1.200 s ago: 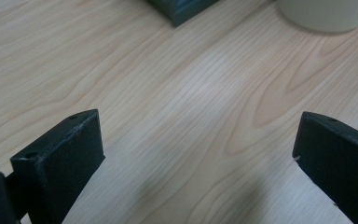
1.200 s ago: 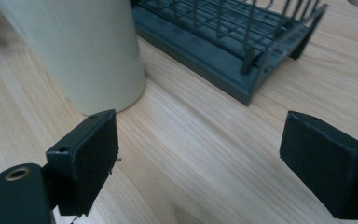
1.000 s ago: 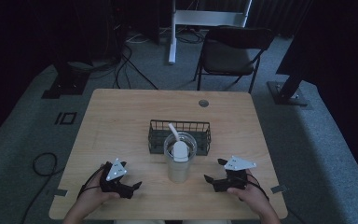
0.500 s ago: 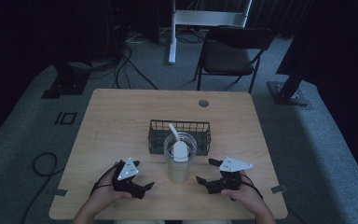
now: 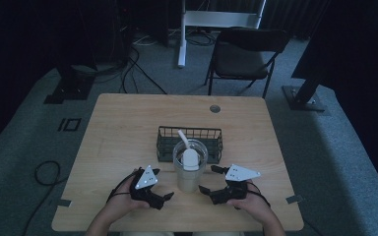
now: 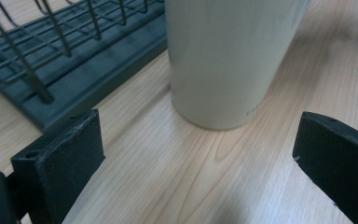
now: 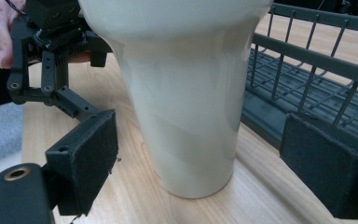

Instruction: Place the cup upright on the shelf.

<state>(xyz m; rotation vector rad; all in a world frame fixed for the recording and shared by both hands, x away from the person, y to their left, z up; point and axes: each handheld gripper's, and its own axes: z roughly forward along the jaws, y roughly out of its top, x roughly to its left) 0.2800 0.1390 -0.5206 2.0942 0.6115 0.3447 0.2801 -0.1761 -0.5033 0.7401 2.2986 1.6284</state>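
A cream tumbler with a clear rim and a white straw stands on the wooden table, just in front of a black wire basket. My left gripper is open to the tumbler's left, near its base. My right gripper is open to its right. In the left gripper view the tumbler stands just beyond the wide-apart jaws, not touching them. In the right gripper view the tumbler stands between the spread pads, and the left gripper shows behind it.
The basket's low wall runs close behind the tumbler, and its wire side lies near my right gripper's outer jaw. A round grommet hole sits at the table's far side. A dark chair stands on the floor beyond the table.
Both grippers have moved inward toward the tumbler from the left and right. Their jaws stay open.
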